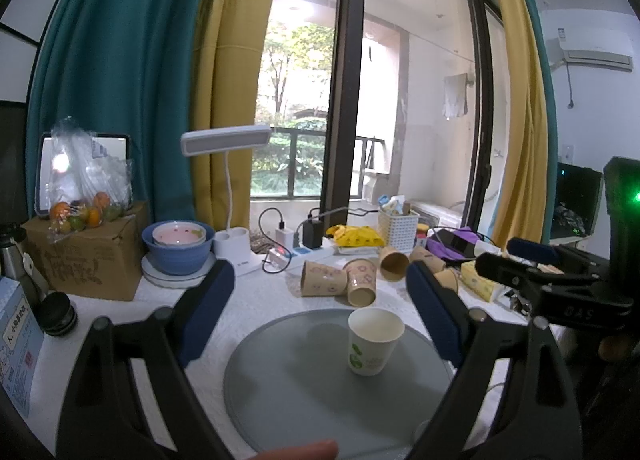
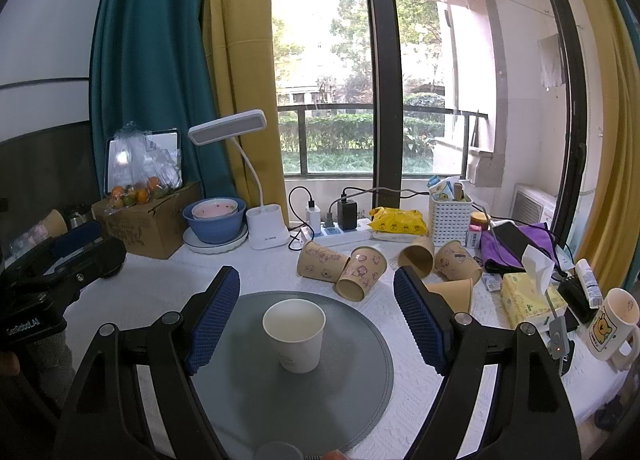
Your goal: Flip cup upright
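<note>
White paper cup (image 2: 294, 336) upright on round grey mat (image 2: 360, 360), mouth up, empty inside as far as visible. Green print on side in left wrist view (image 1: 374, 340); sits right of centre on mat (image 1: 280, 380) there.

Right gripper (image 2: 316, 312) wide open, blue pads (image 2: 214, 316) either side of cup w/ clear gaps, nothing held. Cup between fingers but not touched.

Left gripper (image 1: 316, 312) also spread wide, nothing in it; cup nearer its right pad (image 1: 432, 316), apart from it. Other gripper's body seen at right edge of left view (image 1: 560, 288), and at left edge of right view.

Behind mat: brown printed paper cups (image 2: 360, 272) lying on sides, two touching each other, more just beside. White tablecloth (image 2: 160, 284) under all. Further back: desk lamp (image 2: 256, 196), power strip w/ chargers (image 2: 340, 228), blue bowl (image 2: 216, 224) w/ pink bowl inside on a plate, cardboard box (image 2: 152, 220) w/ bagged fruit on top, white basket (image 2: 450, 220), yellow packet (image 2: 396, 222). Right side: tissue box (image 2: 528, 300), bear mug (image 2: 612, 324), purple cloth w/ phone (image 2: 508, 244). Window and yellow/teal curtains behind.
</note>
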`<state>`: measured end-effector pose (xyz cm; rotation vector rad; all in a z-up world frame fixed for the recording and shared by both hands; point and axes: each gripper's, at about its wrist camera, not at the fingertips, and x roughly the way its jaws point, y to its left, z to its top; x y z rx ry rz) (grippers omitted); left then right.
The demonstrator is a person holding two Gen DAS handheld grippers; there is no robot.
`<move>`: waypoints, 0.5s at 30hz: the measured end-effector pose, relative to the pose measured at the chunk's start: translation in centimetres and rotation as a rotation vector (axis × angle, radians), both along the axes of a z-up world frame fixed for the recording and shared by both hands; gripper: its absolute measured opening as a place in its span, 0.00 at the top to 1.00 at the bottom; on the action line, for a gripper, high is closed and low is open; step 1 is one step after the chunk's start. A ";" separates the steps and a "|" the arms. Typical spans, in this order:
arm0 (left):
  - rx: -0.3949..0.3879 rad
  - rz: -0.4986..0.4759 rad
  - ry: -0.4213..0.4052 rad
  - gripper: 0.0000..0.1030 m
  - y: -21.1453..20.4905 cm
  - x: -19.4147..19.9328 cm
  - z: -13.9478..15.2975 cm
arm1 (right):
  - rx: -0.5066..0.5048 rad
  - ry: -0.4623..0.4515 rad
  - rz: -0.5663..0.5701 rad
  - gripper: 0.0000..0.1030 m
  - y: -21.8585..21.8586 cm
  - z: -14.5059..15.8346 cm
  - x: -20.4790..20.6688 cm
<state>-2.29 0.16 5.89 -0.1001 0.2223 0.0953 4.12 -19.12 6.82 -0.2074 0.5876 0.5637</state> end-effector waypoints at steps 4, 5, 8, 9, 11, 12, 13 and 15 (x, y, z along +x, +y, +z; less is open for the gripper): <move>0.000 0.001 0.001 0.14 -0.1 0.0 0.0 | -0.001 0.003 0.001 0.20 0.0 -0.1 0.0; 0.000 0.001 0.000 0.14 0.0 0.0 0.0 | -0.001 0.002 0.001 0.20 0.0 -0.1 -0.1; -0.001 0.001 0.000 0.14 0.0 0.0 0.0 | -0.001 0.002 0.000 0.20 0.0 -0.1 0.0; -0.001 0.000 0.000 0.14 0.0 0.0 0.0 | -0.002 0.003 0.000 0.20 0.0 -0.1 -0.1; -0.001 0.001 0.000 0.14 0.0 0.0 0.0 | -0.001 0.002 0.001 0.20 0.0 -0.1 0.0; -0.001 0.001 0.000 0.14 0.0 0.0 0.0 | -0.002 0.002 0.000 0.20 0.1 -0.1 0.0; -0.001 0.000 0.000 0.14 0.0 0.0 0.0 | -0.001 0.002 0.001 0.20 0.1 -0.1 0.0; -0.001 0.000 0.000 0.14 0.0 0.0 0.0 | -0.002 0.003 0.000 0.20 0.1 -0.1 0.0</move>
